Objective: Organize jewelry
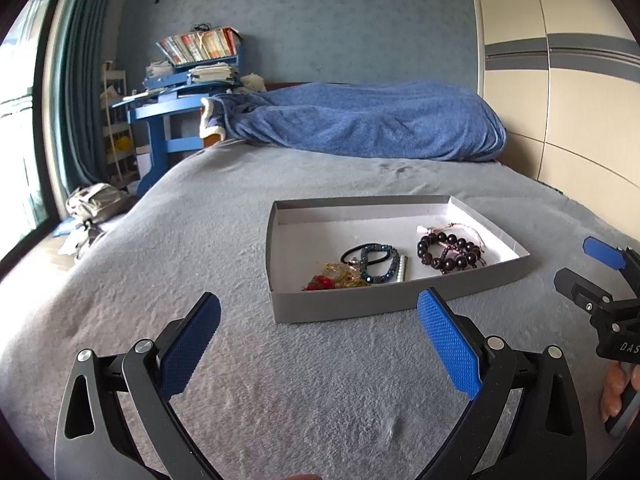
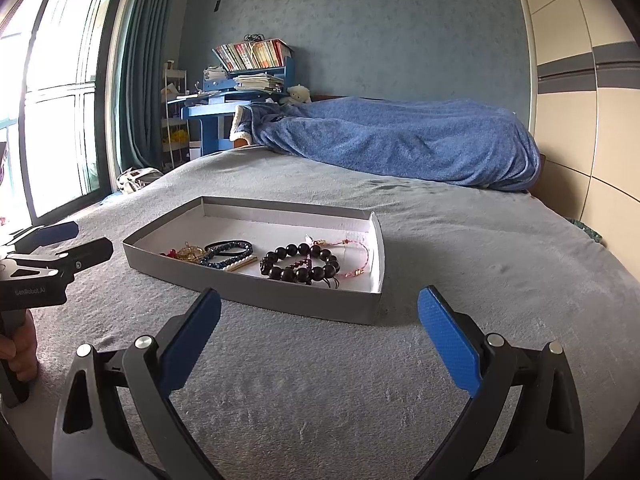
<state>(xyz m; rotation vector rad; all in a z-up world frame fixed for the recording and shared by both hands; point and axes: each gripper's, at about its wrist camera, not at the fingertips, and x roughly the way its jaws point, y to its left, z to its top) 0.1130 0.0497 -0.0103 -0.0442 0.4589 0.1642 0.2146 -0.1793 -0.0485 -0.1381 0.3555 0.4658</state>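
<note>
Grey tray [image 1: 392,300] on bed holds all jewelry; both tongs, left [image 1: 320,344] & right [image 2: 320,344], held wide open, empty. Bracelets [image 2: 300,264] approached low, one piece pinched at a time.

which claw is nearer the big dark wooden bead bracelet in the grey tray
Right, narrowly, as far as these views show. The right claw faces the tray's end where the dark wooden bead bracelet lies; the left claw sits off the opposite end of the shallow grey cardboard tray.
</note>
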